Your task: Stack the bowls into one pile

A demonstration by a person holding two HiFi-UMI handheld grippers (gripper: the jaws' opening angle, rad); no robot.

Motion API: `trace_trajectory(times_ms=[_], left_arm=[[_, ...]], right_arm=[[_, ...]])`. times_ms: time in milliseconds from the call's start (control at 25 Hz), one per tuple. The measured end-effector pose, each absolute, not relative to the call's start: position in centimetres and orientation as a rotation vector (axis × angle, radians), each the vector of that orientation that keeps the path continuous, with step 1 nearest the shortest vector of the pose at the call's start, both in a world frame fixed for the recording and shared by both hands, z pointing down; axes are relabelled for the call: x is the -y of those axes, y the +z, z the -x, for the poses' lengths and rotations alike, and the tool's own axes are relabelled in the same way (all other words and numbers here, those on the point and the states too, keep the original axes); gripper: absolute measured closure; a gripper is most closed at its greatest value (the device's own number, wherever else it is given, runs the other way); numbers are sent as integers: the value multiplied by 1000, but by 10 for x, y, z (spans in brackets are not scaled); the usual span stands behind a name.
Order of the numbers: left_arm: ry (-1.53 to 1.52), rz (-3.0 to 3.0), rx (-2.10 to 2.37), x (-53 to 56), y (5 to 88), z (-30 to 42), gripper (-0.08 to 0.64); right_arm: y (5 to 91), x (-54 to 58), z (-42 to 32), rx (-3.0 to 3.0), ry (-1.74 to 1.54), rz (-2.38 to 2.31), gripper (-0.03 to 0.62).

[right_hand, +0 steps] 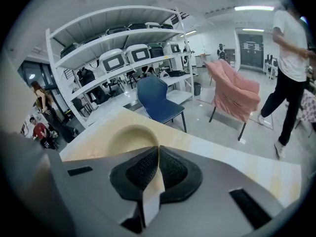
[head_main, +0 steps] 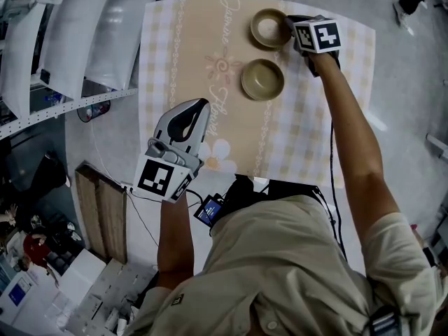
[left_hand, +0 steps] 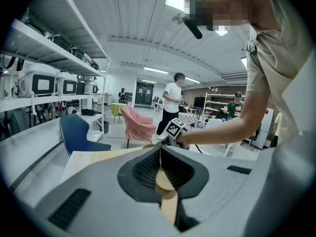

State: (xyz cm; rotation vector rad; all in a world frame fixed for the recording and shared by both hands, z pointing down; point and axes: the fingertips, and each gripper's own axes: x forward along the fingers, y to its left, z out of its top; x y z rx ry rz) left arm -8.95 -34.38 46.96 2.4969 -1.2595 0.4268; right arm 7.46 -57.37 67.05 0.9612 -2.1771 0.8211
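Right claw (head_main: 290, 22): pinching far bowl (head_main: 268, 29) rim | left claw (head_main: 202, 106): pressed together, empty, over tablecloth (head_main: 173, 61)

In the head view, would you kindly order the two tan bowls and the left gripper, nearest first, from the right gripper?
1. Farther tan round bowl, top, at the right gripper's jaws.
2. Nearer tan round bowl, just below.
3. Left gripper, lower left.

Cloth-covered table (head_main: 175, 47) — left half bare, open for passing. Near bowl (head_main: 262, 80) and far bowl (head_main: 269, 28) at centre-right, narrow gap between. Right gripper (head_main: 289, 24) clamped on far bowl's right rim, forearm (head_main: 350, 124) barring right side. Left gripper (head_main: 201, 107) closed, over near-left cloth. Shelving (head_main: 84, 54) — just beside table's left edge.
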Motion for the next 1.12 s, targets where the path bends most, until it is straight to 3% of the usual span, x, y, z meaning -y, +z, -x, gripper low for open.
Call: trace_trajectory(times_ms=[1120], left_arm=[[368, -2581, 1273, 302, 430, 102, 545]], right_arm=[[565, 484, -48, 2318, 703, -831, 586]])
